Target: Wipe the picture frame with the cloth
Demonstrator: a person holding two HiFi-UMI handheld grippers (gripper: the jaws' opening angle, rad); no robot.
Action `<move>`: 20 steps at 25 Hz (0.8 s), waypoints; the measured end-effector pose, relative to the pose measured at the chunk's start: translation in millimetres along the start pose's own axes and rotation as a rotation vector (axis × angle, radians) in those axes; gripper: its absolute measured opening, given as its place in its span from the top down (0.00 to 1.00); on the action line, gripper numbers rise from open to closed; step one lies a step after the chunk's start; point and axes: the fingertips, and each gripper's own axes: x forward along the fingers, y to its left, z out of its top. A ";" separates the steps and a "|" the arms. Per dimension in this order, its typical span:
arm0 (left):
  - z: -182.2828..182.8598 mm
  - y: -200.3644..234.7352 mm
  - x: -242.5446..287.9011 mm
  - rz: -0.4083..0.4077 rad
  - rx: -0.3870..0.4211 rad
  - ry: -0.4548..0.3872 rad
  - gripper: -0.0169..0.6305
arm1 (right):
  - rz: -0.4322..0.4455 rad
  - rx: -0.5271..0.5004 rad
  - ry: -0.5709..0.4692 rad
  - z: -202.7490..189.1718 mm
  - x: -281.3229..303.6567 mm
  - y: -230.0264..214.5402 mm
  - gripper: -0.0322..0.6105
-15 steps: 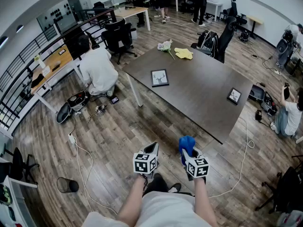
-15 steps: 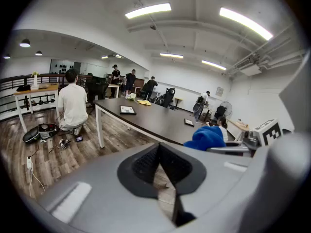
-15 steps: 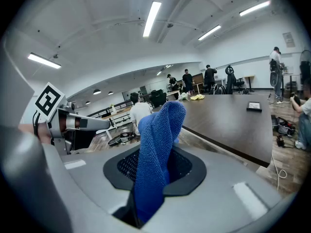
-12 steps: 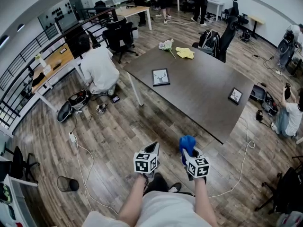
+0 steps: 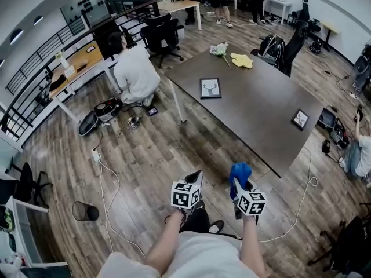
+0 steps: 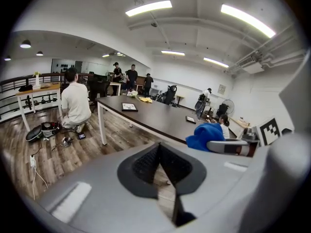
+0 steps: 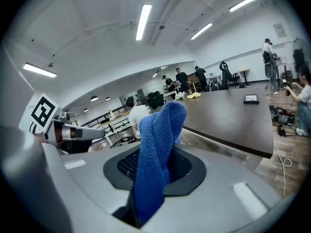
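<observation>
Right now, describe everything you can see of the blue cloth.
The blue cloth is soft, nubbly-woven fabric, bunched into a long fold. Its lower part is pinched between the shut jaws of the right gripper; the free end stands up past them and droops at the top. It is held in the air above the wood-plank floor, short of the dark rectangular table, touching nothing else.

I see a bright blue cloth (image 5: 240, 172), black-and-white square markers on my left gripper (image 5: 195, 176) and right gripper (image 5: 239, 184), a black picture frame (image 5: 210, 88) round a white print, dark brown table (image 5: 261, 116), yellow rag (image 5: 242, 61), grey-brown wood-grain floor (image 5: 152, 155)
</observation>
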 end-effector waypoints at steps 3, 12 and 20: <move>-3.8 6.3 0.8 0.014 -0.012 0.010 0.89 | 0.007 0.000 0.027 -6.8 2.6 0.6 0.83; 11.1 12.8 34.3 -0.004 0.012 0.018 0.89 | 0.003 0.043 -0.048 12.6 23.4 -16.5 0.83; 59.1 43.7 76.9 -0.044 0.008 0.025 0.89 | -0.016 0.054 -0.064 44.7 69.9 -22.7 0.83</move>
